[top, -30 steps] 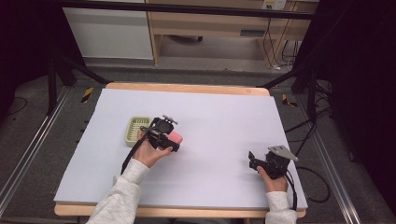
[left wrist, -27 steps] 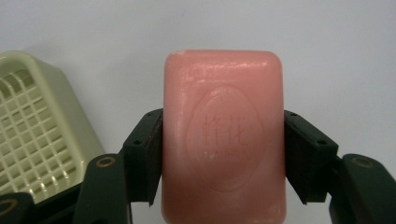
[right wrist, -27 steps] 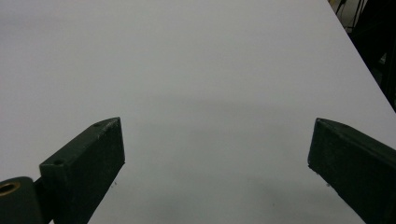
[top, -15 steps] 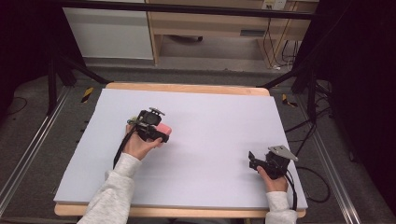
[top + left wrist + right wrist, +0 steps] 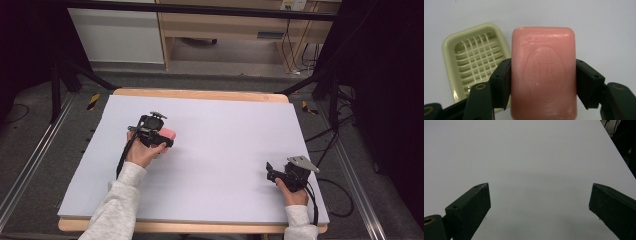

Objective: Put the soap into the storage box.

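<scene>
A pink soap bar (image 5: 543, 72) with a stamped oval emblem is clamped by its long sides in my left gripper (image 5: 543, 63). It hangs above the white table, beside and partly over a pale yellow-green soap dish (image 5: 474, 60) with a grid floor. From the high view the soap (image 5: 168, 134) peeks out at the right of my left gripper (image 5: 161, 138), at the table's left, and the hand covers the dish. My right gripper (image 5: 271, 172) rests low at the front right. Its jaws stand wide apart over bare table in the right gripper view (image 5: 540, 195).
The white board (image 5: 225, 130) lies on a wooden table with its edges near on all sides. Black frame legs and cables stand around it, with cabinets behind. A cable trails from each gripper toward the front edge.
My left hand has carried the soap leftward and a little farther away, so it now covers the soap dish in the high view. The right hand has stayed put.
</scene>
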Action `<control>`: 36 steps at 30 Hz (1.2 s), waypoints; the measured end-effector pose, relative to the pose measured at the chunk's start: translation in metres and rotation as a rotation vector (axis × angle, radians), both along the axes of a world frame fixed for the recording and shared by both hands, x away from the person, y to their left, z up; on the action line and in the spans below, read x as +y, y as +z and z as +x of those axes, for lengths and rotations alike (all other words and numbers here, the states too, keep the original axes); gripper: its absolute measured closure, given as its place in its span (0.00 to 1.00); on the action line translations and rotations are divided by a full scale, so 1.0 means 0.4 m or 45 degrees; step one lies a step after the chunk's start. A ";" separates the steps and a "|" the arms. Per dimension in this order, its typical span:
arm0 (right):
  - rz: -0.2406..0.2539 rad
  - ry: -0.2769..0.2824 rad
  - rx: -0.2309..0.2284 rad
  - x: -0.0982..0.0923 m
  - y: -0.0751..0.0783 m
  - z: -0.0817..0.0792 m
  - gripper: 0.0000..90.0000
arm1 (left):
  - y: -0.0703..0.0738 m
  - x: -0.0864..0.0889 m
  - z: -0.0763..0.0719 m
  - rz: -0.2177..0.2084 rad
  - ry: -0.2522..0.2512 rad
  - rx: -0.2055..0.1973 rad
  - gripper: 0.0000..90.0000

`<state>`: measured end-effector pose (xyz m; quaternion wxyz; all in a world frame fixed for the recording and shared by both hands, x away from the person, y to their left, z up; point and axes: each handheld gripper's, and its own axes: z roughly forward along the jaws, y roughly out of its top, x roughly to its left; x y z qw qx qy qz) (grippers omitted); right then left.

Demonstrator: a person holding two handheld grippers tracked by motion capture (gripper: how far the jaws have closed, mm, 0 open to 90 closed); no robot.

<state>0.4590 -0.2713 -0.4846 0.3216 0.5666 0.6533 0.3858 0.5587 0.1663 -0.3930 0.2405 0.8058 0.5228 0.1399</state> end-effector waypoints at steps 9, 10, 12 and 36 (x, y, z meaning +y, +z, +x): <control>-0.003 -0.002 0.000 0.001 0.000 0.000 0.05 | 0.011 0.046 0.018 -0.026 0.068 -0.013 0.41; -0.005 -0.003 0.001 0.001 0.000 0.000 0.05 | 0.011 0.049 0.020 -0.031 0.073 -0.018 0.41; -0.004 0.000 0.001 0.001 0.000 0.000 0.05 | 0.011 0.055 0.025 -0.025 0.096 -0.025 0.41; 0.001 0.000 0.006 0.000 0.000 0.000 0.05 | -0.030 0.107 0.069 -0.006 0.206 -0.009 0.41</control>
